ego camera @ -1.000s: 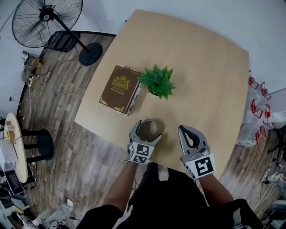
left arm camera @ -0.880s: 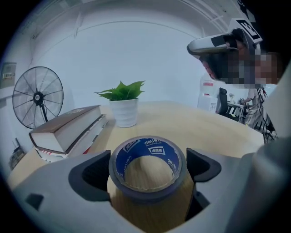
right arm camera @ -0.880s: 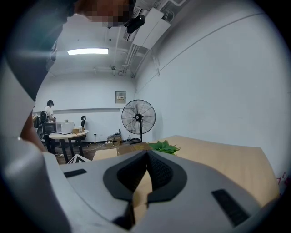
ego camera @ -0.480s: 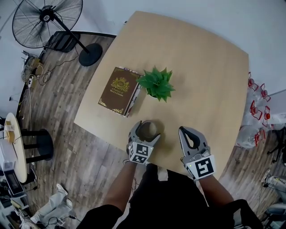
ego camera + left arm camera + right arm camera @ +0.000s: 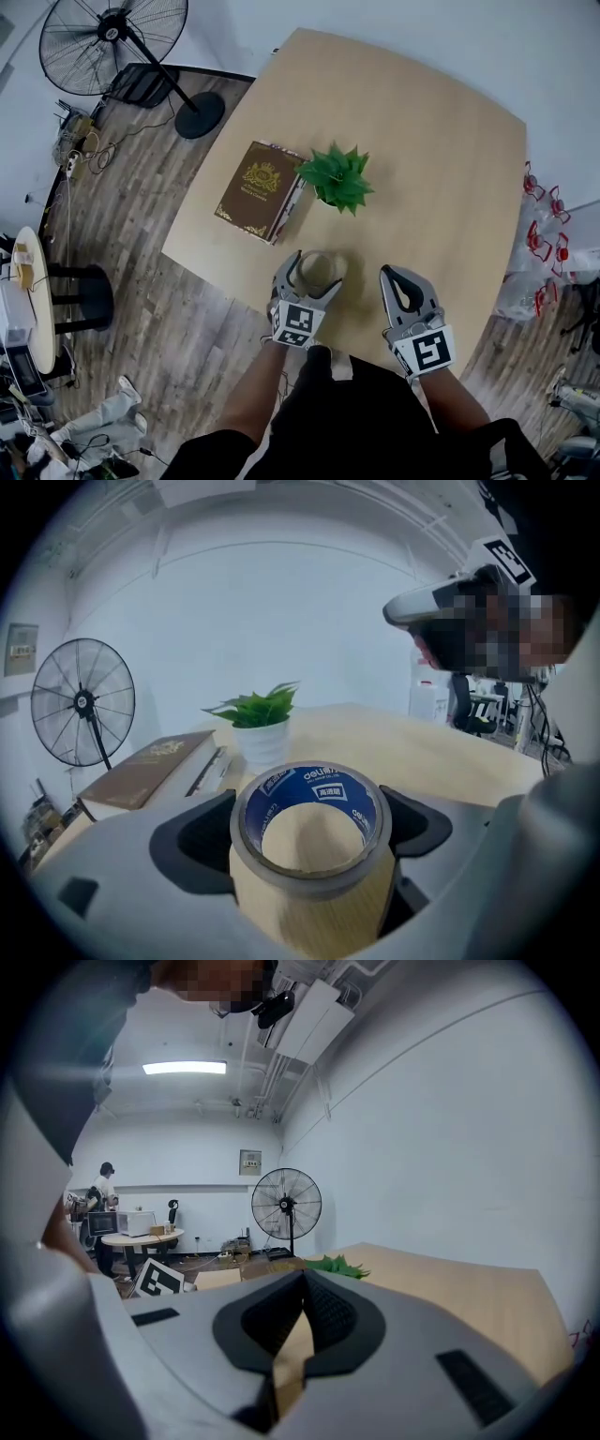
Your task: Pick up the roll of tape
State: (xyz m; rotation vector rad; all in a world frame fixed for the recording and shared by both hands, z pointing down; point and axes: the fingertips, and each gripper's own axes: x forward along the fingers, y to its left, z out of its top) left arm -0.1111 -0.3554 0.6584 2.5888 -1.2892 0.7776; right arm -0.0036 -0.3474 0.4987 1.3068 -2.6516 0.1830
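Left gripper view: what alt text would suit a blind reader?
A tan roll of tape with a blue core label is clamped upright between the grey jaws of the left gripper. Behind it on the wooden table are a small potted plant and a brown book.

You can read "deli" in white on the blue inner ring of the roll of tape (image 5: 314,785). The book (image 5: 260,189) left of the plant (image 5: 339,178) bears gold print too small to read.
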